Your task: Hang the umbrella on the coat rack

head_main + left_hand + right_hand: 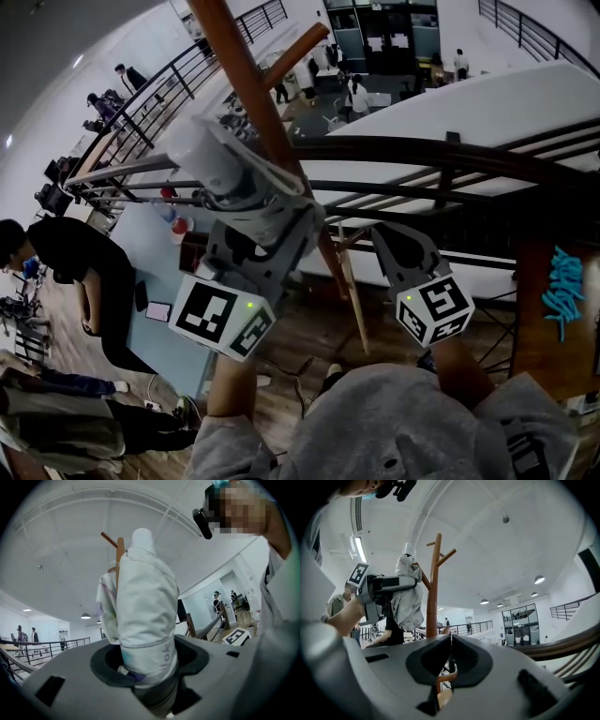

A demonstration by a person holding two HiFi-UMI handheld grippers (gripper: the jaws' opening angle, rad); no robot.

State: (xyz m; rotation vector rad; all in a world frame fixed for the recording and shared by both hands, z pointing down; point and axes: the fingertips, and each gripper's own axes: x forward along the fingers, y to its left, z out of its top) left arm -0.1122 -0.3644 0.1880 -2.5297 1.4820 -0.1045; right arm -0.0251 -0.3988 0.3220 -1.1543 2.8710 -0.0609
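A folded white umbrella (202, 155) is clamped upright in my left gripper (251, 214), which is shut on its lower part. It stands right beside the brown wooden coat rack (251, 82), just left of the pole and below an angled peg (298, 49). In the left gripper view the umbrella (145, 602) fills the middle, gripped by my left gripper (145, 667), with the coat rack's top (120, 548) behind it. My right gripper (392, 239) hovers to the right of the pole, shut and empty. The right gripper view shows the right gripper (451, 641), the coat rack (434, 583) and the umbrella (408, 597) against it.
A dark metal railing (422, 150) runs behind the rack, with a lower floor and several people beyond it. A person in black (75, 253) stands at a light blue table at the left. A teal object (562, 291) lies at the right on wooden flooring.
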